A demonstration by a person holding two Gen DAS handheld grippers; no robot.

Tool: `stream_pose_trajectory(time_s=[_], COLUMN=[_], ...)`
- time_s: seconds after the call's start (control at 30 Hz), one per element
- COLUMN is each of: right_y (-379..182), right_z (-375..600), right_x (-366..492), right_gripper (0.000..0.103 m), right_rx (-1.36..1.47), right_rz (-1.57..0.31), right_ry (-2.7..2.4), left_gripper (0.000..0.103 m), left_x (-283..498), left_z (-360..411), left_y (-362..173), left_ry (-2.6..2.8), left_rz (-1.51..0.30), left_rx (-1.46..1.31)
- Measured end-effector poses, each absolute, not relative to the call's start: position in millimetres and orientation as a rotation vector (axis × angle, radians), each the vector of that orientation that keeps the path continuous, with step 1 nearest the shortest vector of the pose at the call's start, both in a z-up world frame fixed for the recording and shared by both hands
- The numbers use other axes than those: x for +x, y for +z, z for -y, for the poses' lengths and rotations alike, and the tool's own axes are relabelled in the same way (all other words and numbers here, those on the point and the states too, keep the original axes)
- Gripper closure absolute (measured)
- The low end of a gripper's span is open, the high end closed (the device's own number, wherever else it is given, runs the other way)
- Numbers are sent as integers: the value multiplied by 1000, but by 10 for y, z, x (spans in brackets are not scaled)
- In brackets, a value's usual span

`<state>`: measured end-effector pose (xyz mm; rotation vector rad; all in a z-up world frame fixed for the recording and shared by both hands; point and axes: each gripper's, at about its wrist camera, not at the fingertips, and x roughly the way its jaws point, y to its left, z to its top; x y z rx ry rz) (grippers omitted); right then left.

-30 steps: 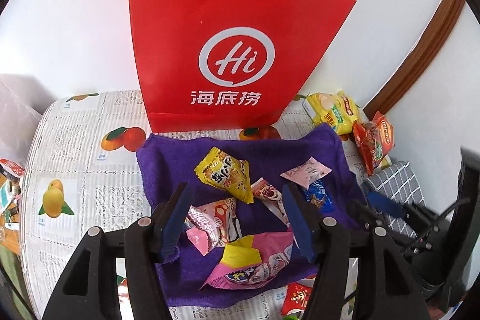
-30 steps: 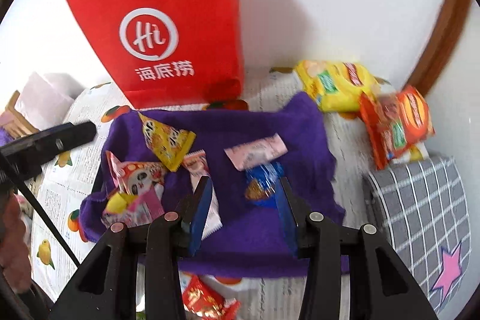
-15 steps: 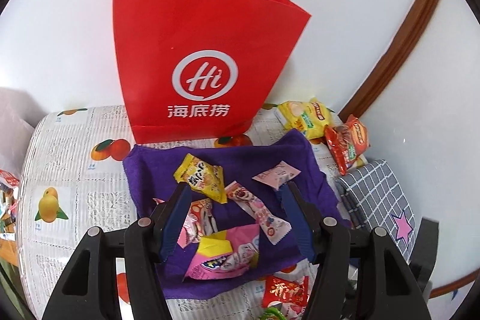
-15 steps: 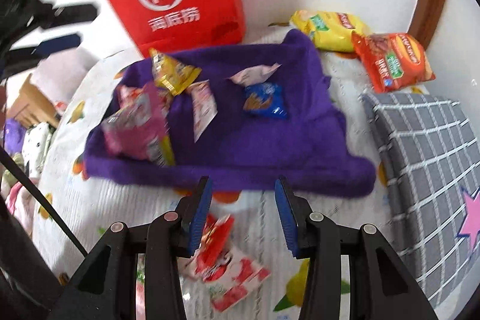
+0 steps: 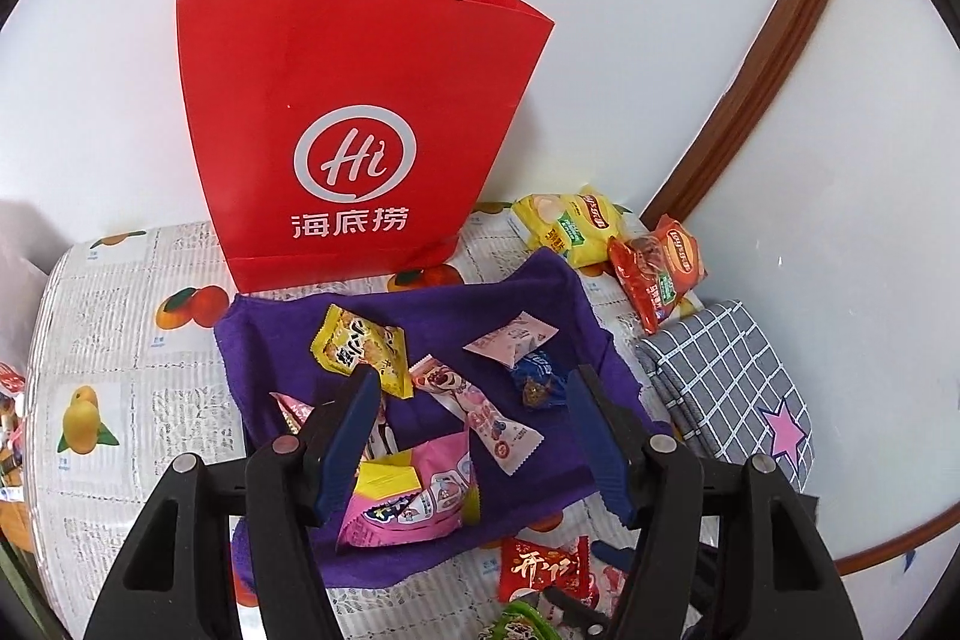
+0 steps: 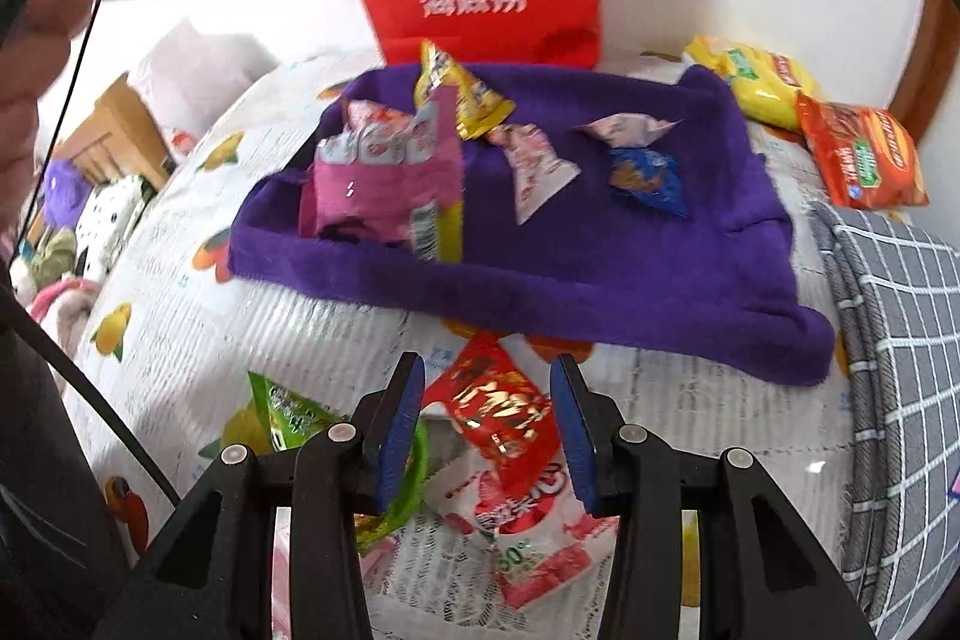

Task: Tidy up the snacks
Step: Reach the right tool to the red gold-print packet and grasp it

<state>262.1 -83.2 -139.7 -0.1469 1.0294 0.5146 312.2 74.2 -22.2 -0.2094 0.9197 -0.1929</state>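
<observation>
A purple cloth [image 5: 480,310] lies on the table before a red paper bag [image 5: 354,118]. On it lie a yellow snack packet [image 5: 360,349], a pink wrapper [image 5: 510,340], a blue candy [image 5: 540,379], a long pink-white packet [image 5: 480,415] and a large pink packet [image 5: 414,502]. My left gripper [image 5: 474,430] is open and empty, raised above the cloth. My right gripper [image 6: 487,418] is open, low over a red snack packet [image 6: 498,412] that lies between its fingers in front of the cloth [image 6: 600,232].
Yellow [image 5: 570,226] and orange chip bags [image 5: 660,268] lie at the back right by the wall. A grey checked cloth [image 5: 732,388] lies at the right. A green packet [image 6: 288,418] and a red-white packet [image 6: 528,532] lie near the front edge.
My left gripper has risen and pulled back, showing the whole bag. My right gripper has drawn back off the cloth and dropped toward the red packet at the table's front.
</observation>
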Motion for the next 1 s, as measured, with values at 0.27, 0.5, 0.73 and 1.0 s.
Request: stream_pose_trajectory(time_s=[0.27,0.5,0.73,1.0], right_y=[-1637,-1700,-1702,-1817], right_z=[740,880,841,708], right_x=[2685,2598,2630,2743], right_gripper=[59,59,59,53], right_rx=[-212,-209,-163,-147], right_rz=[-1094,-1143,-1135,-1130], right_ry=[484,482,472,391], left_gripper=[41,41,41,41], left_x=[3110,3096,3105,3129], left_z=[-741,-794,-798,-773], left_y=[-206,-167,-169,-201], left_ry=[-200,-199,-202,-198], left_rz=[-917,-911,-913,-921], left_rx=[-212,-234,-229,-220])
